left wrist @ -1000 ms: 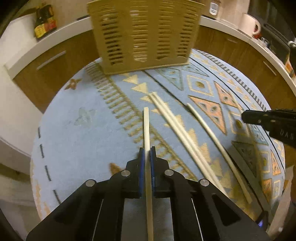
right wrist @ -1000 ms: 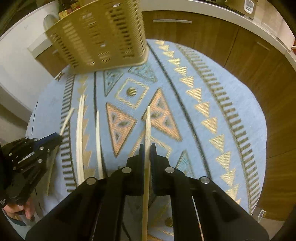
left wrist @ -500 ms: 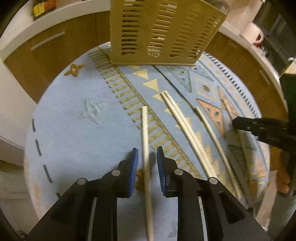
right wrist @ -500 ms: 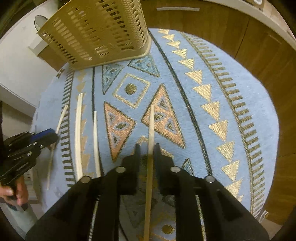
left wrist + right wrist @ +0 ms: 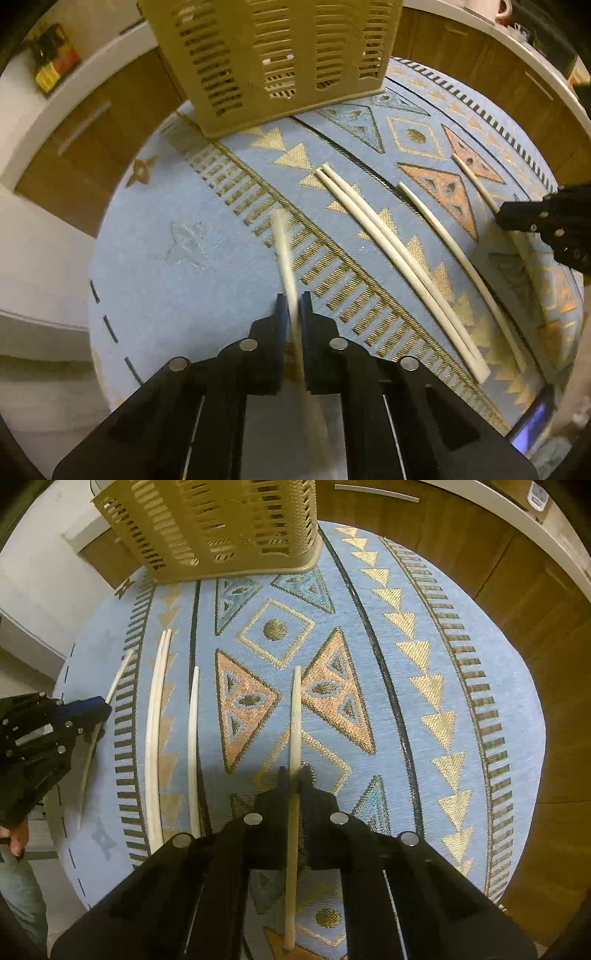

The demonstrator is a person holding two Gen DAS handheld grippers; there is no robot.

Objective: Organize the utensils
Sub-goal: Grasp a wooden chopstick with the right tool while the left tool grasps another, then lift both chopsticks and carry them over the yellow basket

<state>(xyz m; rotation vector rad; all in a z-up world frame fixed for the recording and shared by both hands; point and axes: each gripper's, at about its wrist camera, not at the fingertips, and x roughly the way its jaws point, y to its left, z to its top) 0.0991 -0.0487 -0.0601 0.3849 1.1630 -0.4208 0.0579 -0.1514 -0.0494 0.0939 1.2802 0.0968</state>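
A tan slotted utensil basket (image 5: 273, 55) stands at the far side of the round patterned table; it also shows in the right wrist view (image 5: 218, 524). My left gripper (image 5: 293, 306) is shut on a pale chopstick (image 5: 284, 251) that points forward, blurred by motion. My right gripper (image 5: 294, 775) is shut on another chopstick (image 5: 295, 709). A pair of chopsticks (image 5: 388, 251) and a single chopstick (image 5: 443, 236) lie on the cloth between the grippers. The pair (image 5: 157, 720) and the single one (image 5: 192, 746) show left of my right gripper.
The blue and gold tablecloth (image 5: 424, 664) covers the round table. Wooden cabinets with a white counter (image 5: 92, 110) curve behind it. My right gripper shows at the right edge of the left wrist view (image 5: 546, 225); my left gripper at the left of the right wrist view (image 5: 44, 731).
Both grippers, open around their chopsticks half a second ago, have shut on them. Both have moved closer to the basket. The left chopstick now tilts slightly left and looks lifted.
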